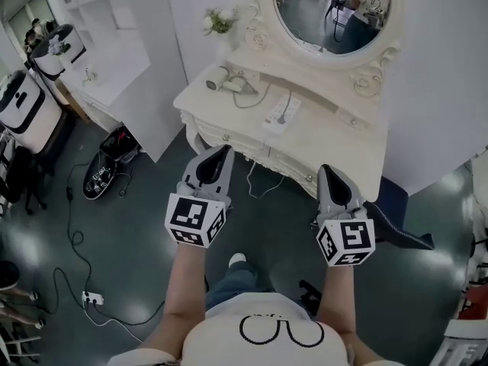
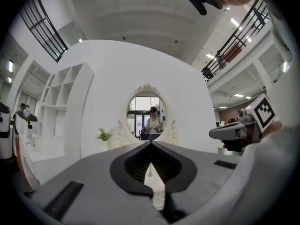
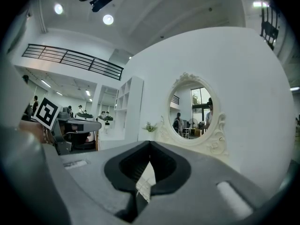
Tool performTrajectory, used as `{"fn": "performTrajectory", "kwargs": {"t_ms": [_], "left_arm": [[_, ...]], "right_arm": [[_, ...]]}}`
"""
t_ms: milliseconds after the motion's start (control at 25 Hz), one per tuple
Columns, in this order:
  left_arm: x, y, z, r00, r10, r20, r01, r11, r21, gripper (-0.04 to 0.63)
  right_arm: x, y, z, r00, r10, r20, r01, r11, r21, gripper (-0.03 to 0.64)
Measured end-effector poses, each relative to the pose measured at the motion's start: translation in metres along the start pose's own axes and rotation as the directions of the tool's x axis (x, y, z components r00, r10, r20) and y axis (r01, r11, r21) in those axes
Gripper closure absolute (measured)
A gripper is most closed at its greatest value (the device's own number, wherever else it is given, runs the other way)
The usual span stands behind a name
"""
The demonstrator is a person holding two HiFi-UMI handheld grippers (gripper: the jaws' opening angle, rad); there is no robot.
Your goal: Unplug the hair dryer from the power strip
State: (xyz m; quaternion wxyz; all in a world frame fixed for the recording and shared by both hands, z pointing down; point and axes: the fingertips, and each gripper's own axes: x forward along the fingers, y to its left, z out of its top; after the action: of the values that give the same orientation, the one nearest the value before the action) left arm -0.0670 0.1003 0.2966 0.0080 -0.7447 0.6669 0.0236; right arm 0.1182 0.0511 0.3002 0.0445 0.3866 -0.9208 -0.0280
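A white hair dryer [image 1: 226, 81] lies on the left part of a white dressing table [image 1: 320, 139] in the head view. Its cord runs to a white power strip [image 1: 282, 113] in the middle of the tabletop, where a plug sits in a socket. My left gripper [image 1: 226, 152] hangs shut in front of the table's front edge, short of both, with nothing in it. To its right my right gripper [image 1: 323, 171] is likewise shut and empty, just before the table's front. In both gripper views the jaws meet at their tips, the left gripper [image 2: 150, 143] and the right gripper [image 3: 150, 143] pointing level at the mirror.
An oval mirror [image 1: 335, 10] in an ornate frame stands at the table's back, with a small plant [image 1: 219, 20] at its left. White shelves [image 1: 99, 33] stand left. Black cables and a floor power strip [image 1: 93, 299] lie on the dark floor, with a dark round device [image 1: 101, 175] by them.
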Motion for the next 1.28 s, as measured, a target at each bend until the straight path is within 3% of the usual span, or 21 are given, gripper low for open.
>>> {"fn": "performTrajectory", "kwargs": {"t_ms": [280,560,920,1080,1200,1280], "left_arm": [[0.045,0.063,-0.019,0.998,-0.066,-0.017,0.066,0.998,-0.002,0.597],[0.084,0.072,-0.052,0.979,-0.187,-0.077,0.181,0.98,-0.08,0.595],[0.173,0.085,-0.081,0.951,-0.263,-0.16,0.25,0.963,-0.096,0.58],[0.221,0.079,-0.092,0.914,-0.351,-0.202,0.332,0.935,-0.12,0.467],[0.252,0.069,-0.109,0.873,-0.412,-0.26,0.388,0.911,-0.138,0.341],[0.269,0.064,-0.122,0.85,-0.44,-0.29,0.416,0.898,-0.143,0.322]], "right_arm": [[0.063,0.013,-0.004,0.999,-0.03,-0.02,0.03,0.999,0.018,0.614],[0.107,-0.008,-0.023,0.997,-0.054,-0.06,0.058,0.996,0.062,0.614],[0.178,-0.055,-0.044,0.995,-0.068,-0.077,0.074,0.994,0.085,0.614],[0.21,-0.087,-0.047,0.993,-0.078,-0.089,0.086,0.992,0.095,0.614],[0.23,-0.11,-0.055,0.991,-0.08,-0.11,0.092,0.99,0.11,0.614],[0.242,-0.121,-0.062,0.989,-0.074,-0.127,0.089,0.988,0.123,0.614]]}}
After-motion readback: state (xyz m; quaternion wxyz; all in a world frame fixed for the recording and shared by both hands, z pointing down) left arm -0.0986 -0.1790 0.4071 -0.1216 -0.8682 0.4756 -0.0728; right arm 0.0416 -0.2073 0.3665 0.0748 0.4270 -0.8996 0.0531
